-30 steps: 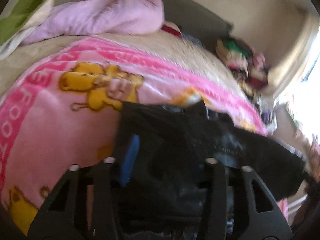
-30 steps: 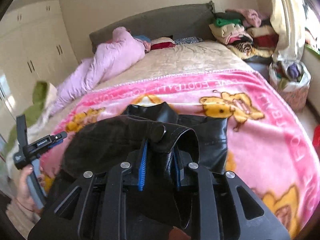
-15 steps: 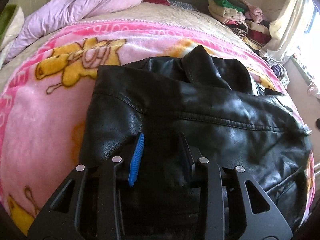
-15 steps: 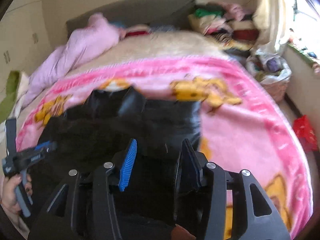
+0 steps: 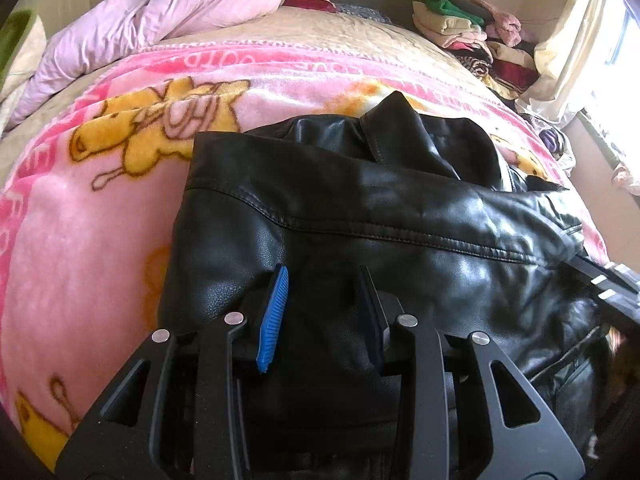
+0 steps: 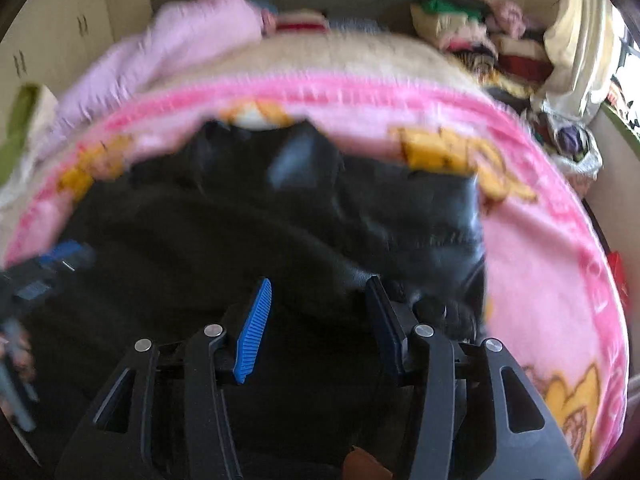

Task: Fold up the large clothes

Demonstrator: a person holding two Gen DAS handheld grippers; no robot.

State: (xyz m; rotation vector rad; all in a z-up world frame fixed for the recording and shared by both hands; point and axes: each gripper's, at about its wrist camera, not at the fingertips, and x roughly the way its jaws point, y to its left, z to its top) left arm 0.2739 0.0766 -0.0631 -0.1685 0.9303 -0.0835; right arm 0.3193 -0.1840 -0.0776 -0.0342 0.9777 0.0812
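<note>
A black leather jacket (image 5: 360, 208) lies folded on the pink cartoon blanket (image 5: 80, 220), collar toward the headboard. My left gripper (image 5: 322, 276) is open, its jaws apart just above the jacket's near edge, holding nothing. My right gripper (image 6: 318, 286) is open too, over the near part of the jacket (image 6: 320, 220); this view is blurred. The left gripper also shows at the left edge of the right wrist view (image 6: 48, 268), and part of the right gripper shows at the right edge of the left wrist view (image 5: 608, 284).
A lilac duvet (image 5: 160, 20) is bunched near the headboard. A pile of folded clothes (image 5: 472, 36) stands at the far right of the bed, with a curtain (image 5: 576, 48) and a window beyond. A white bag of items (image 6: 576, 148) sits on the floor at right.
The right gripper has let go of the jacket's hem and opened wide. The left gripper has moved in over the jacket, which now lies folded flat on the blanket.
</note>
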